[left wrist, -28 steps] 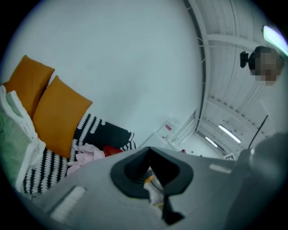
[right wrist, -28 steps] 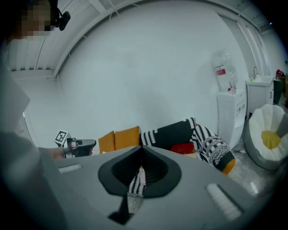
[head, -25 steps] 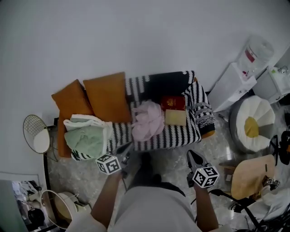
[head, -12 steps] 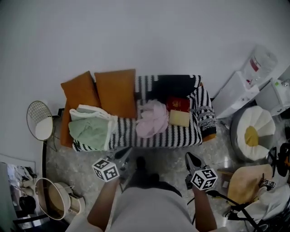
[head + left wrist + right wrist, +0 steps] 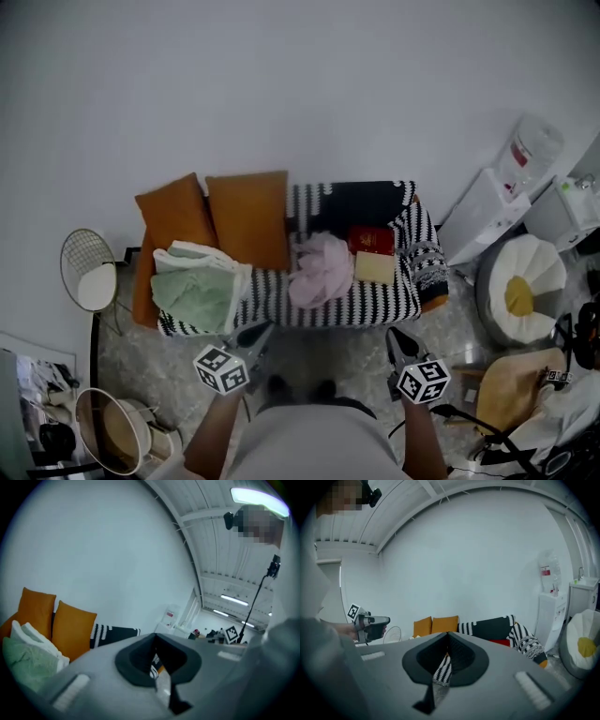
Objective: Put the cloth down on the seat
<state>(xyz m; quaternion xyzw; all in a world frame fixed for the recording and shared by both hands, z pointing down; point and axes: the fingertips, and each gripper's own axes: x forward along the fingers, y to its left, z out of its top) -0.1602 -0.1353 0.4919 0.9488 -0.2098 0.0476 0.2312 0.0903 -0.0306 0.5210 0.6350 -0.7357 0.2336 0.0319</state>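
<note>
Left gripper (image 5: 261, 330) and right gripper (image 5: 396, 335) hover clenched, both empty; the black-and-white striped seat (image 5: 375, 300) holds one crumpled pink cloth (image 5: 321, 270), two orange cushions (image 5: 175, 211) (image 5: 249, 216).

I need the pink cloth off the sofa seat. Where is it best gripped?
Probably pinch a raised fold at the top of the pink cloth, coming from above and in front. It lies in a crumpled heap, so folds stand up, while the tan box sits close on its right.
</note>
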